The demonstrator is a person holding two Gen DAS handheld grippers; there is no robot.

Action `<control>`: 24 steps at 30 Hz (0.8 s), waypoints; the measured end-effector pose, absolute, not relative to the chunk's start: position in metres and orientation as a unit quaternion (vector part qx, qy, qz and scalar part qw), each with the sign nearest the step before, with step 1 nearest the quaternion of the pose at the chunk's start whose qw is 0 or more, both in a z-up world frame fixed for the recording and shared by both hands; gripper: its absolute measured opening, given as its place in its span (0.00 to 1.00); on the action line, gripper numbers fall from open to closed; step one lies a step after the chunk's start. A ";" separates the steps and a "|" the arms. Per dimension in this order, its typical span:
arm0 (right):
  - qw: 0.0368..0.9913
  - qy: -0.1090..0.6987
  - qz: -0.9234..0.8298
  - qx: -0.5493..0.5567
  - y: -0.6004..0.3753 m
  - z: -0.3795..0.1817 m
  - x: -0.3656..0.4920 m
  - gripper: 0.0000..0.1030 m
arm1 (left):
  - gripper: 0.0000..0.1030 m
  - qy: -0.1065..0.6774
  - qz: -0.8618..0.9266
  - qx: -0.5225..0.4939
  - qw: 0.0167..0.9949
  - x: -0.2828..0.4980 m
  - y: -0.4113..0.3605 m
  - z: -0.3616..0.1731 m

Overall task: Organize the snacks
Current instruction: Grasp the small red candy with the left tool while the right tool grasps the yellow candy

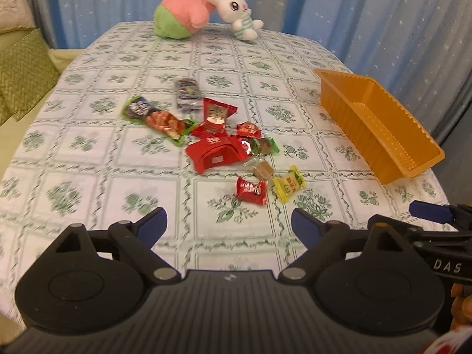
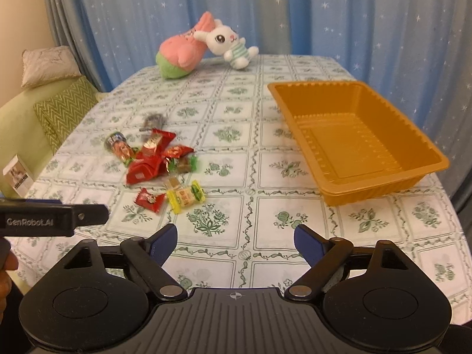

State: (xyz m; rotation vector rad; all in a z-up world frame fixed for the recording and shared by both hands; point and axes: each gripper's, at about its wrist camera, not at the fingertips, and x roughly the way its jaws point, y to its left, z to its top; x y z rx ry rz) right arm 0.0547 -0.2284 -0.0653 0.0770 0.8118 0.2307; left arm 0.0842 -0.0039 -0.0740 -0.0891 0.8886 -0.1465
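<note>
Left wrist view shows the left gripper [image 1: 228,224] wide apart, holding nothing, above the flowery tablecloth [image 1: 88,147]. Shiny wrapped snacks [image 1: 218,144] lie in a pile beside the empty orange plastic tray [image 2: 357,135]. The right gripper [image 2: 236,240] is also spread, holding nothing.

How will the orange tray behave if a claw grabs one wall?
The orange tray looks like thin moulded plastic, so probably light and flexing at the rim. It's empty, so a push would likely slide it on the tablecloth. Its wide flat base makes tipping unlikely.
</note>
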 end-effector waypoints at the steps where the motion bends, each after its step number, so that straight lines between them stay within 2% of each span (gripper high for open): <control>1: 0.911 0.396 0.112 0.036 -0.228 -0.070 0.058 0.78 | 0.80 0.429 -0.076 -0.040 0.899 0.089 -0.006 -0.078; 5: 0.906 0.405 0.116 0.034 -0.227 -0.087 0.072 0.76 | 0.69 0.430 -0.089 -0.029 0.898 0.108 -0.012 -0.096; 11: 0.902 0.414 0.116 0.033 -0.224 -0.104 0.090 0.76 | 0.45 0.430 -0.112 -0.007 0.896 0.128 -0.023 -0.112; 13: 0.902 0.416 0.115 0.035 -0.223 -0.108 0.095 0.76 | 0.39 0.431 -0.120 -0.001 0.894 0.133 -0.027 -0.115; 16: 0.900 0.419 0.113 0.037 -0.222 -0.112 0.102 0.76 | 0.36 0.431 -0.128 0.001 0.893 0.136 -0.031 -0.118; 19: 0.900 0.419 0.114 0.037 -0.221 -0.114 0.108 0.76 | 0.27 0.430 -0.132 0.010 0.893 0.137 -0.034 -0.120; 20: 0.900 0.418 0.115 0.036 -0.220 -0.114 0.109 0.76 | 0.20 0.430 -0.131 0.013 0.893 0.136 -0.034 -0.119; 24: 0.901 0.414 0.126 0.034 -0.215 -0.115 0.115 0.76 | 0.19 0.427 -0.120 0.012 0.896 0.134 -0.028 -0.114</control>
